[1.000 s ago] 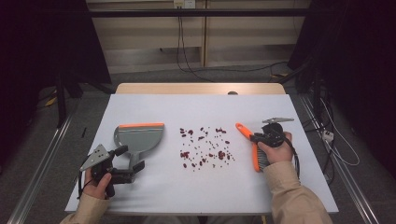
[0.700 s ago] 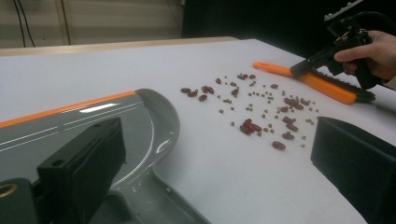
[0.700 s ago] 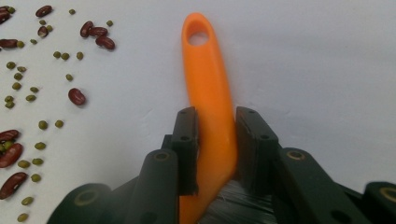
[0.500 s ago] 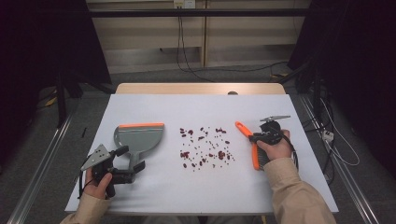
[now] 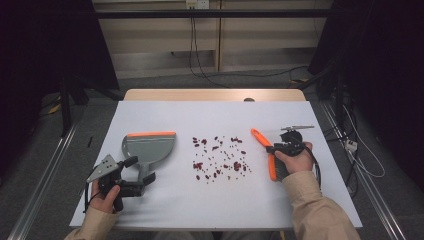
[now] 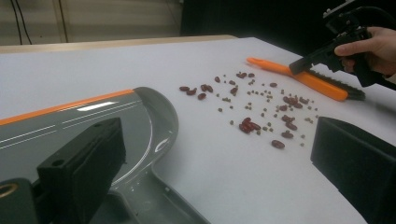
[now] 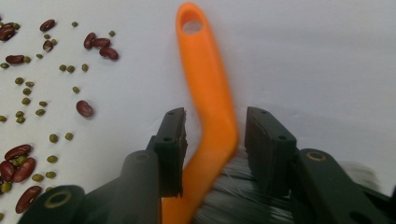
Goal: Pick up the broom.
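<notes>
While our right tool (image 7: 212,140) has just been opening astride the orange brush (image 5: 264,148) near the tabletop's right edge | re-close squarely on its handle | left tool (image 6: 224,154) released beside dustpan (image 5: 148,147) | sweep beans (image 5: 220,157) leftward.

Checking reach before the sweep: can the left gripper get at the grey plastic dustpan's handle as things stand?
Probably yes. The left gripper sits at the handle of the grey plastic dustpan with the orange lip, jaws open to either side of it, and nothing lies between them.
</notes>
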